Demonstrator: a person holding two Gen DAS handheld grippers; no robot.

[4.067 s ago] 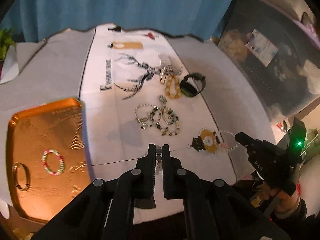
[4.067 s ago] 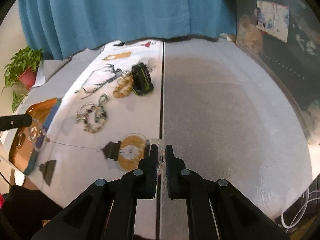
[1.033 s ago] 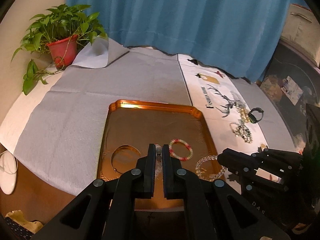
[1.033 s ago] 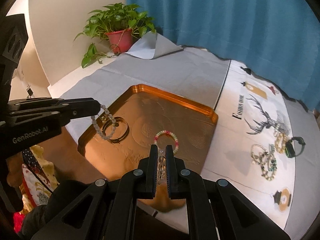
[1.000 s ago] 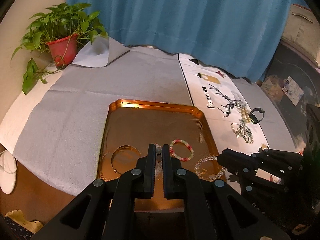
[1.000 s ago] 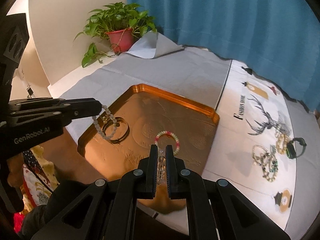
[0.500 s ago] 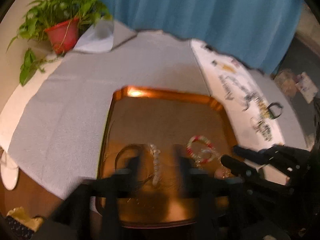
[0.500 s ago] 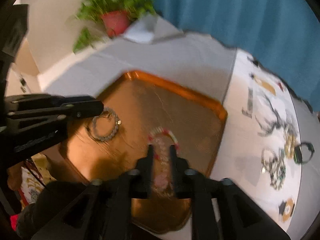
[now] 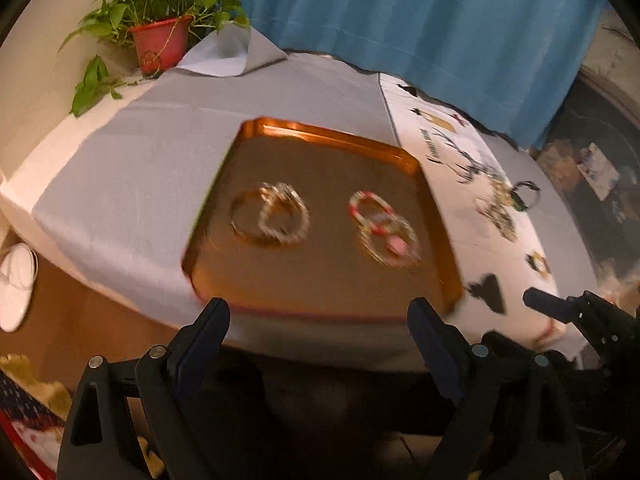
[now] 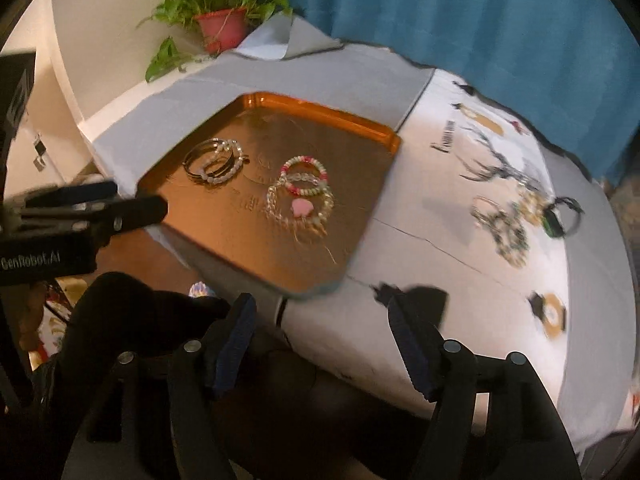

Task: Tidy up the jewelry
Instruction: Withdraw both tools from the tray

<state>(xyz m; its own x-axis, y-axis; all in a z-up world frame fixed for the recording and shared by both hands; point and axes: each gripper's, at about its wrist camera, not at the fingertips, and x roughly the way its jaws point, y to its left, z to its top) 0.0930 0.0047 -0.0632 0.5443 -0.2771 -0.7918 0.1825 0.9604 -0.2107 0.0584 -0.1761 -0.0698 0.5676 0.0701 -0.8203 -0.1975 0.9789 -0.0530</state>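
An orange tray lies on the grey cloth. In it lie a pale bead bracelet over a gold bangle, and a clear bead bracelet with a pink charm over a red-and-white bracelet. My left gripper is open and empty, near the tray's front edge. My right gripper is open and empty at the tray's front right corner. More jewelry lies on the white deer-print cloth.
A potted plant stands at the table's far left corner. A blue curtain hangs behind. A black bracelet and a gold pendant lie on the white cloth. The table's front edge is just ahead of both grippers.
Both grippers opened and let their bead bracelets fall into the tray, then drew back toward the table's front edge. Before that, each carried its bracelet from the white cloth to the tray.
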